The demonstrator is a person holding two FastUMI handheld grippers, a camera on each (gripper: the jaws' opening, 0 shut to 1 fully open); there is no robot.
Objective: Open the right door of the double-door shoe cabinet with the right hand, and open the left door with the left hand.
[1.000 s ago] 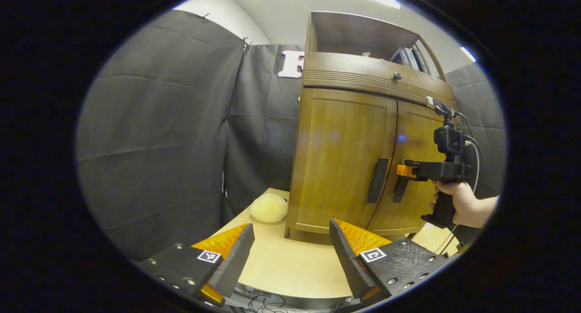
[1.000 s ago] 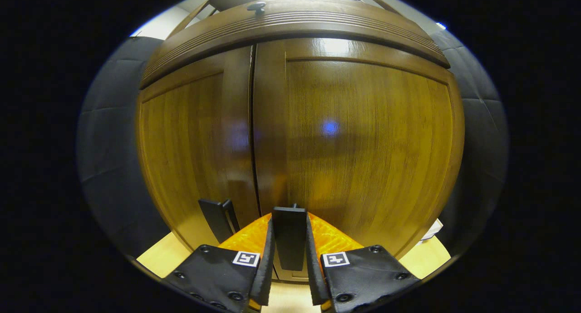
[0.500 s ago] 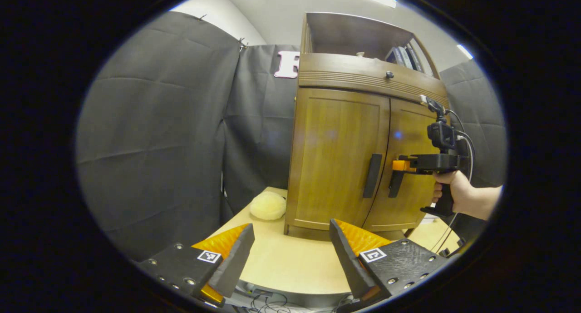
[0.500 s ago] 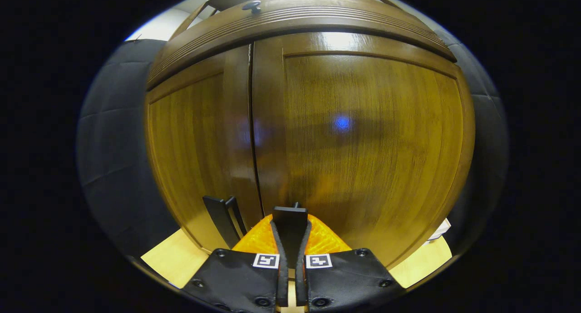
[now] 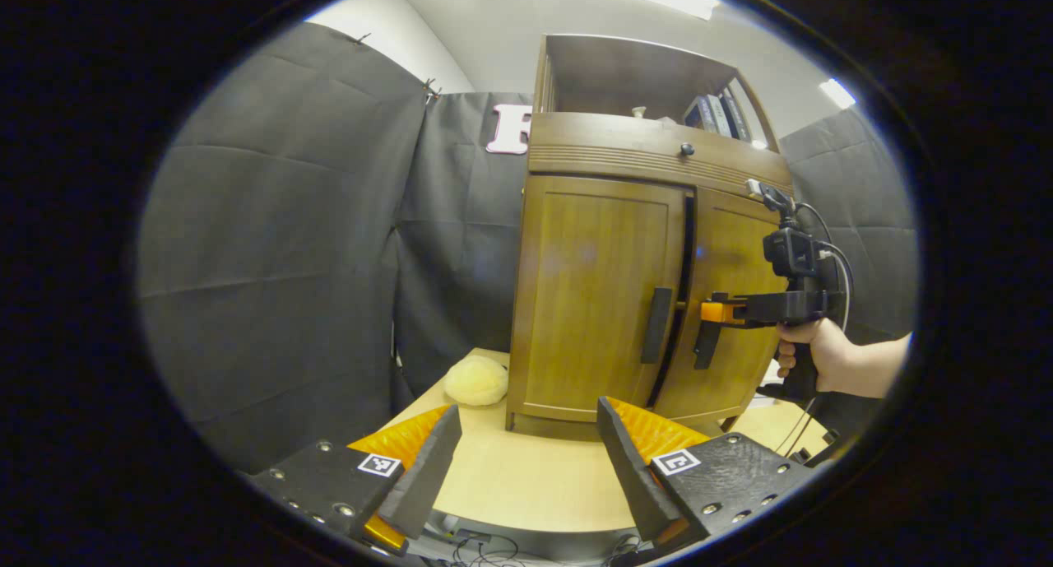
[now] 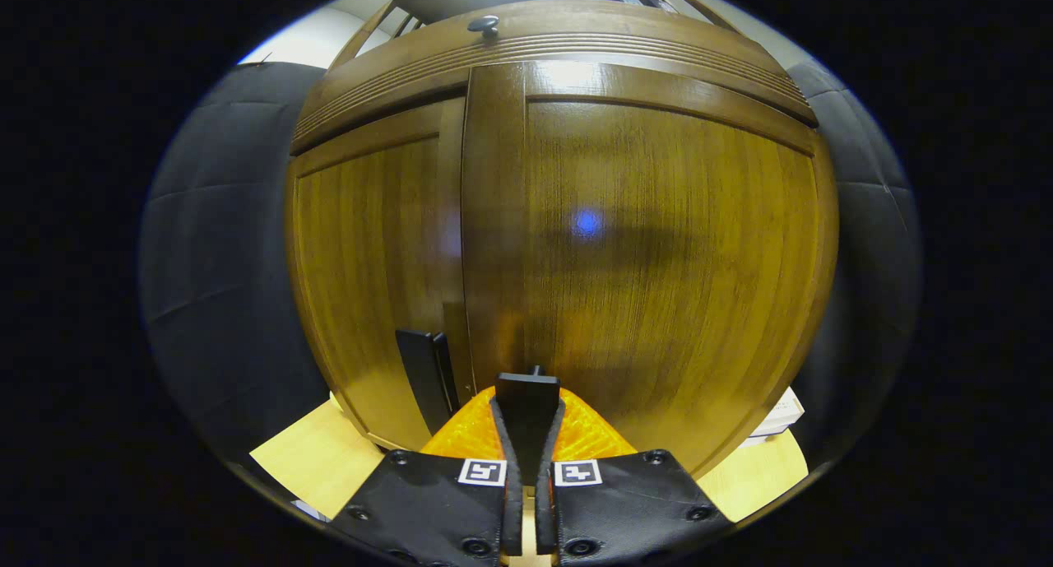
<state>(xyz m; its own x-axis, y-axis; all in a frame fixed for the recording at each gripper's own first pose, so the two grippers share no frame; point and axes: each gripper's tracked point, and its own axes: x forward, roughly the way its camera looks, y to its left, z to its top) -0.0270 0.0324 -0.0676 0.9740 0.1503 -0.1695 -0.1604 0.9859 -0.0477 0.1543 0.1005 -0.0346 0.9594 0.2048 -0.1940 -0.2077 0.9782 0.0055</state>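
Note:
A brown wooden shoe cabinet (image 5: 625, 147) stands on a pale table (image 5: 526, 476). Its right door (image 5: 728, 304) is swung out a little, with a dark gap beside the left door (image 5: 588, 295), which is shut. In the right gripper view my right gripper (image 6: 526, 435) is shut on the right door's dark handle (image 6: 526, 402), close against the right door (image 6: 658, 246); the left door's handle (image 6: 421, 365) stands beside it. The left gripper view shows that right gripper (image 5: 714, 312) held by a hand (image 5: 810, 357) at the handle. My left gripper (image 5: 526, 460) hangs open over the table, well short of the left handle (image 5: 656, 324).
A pale yellow fluffy ball (image 5: 475, 380) lies on the table by the cabinet's left corner. A drawer with a small knob (image 5: 685, 149) tops the doors, and an open shelf with books (image 5: 716, 110) sits above. Black cloth walls surround the booth.
The right gripper's fingers closed on the right door's handle, and the right door has come out a little, opening a gap. The left gripper's view has drawn back slightly.

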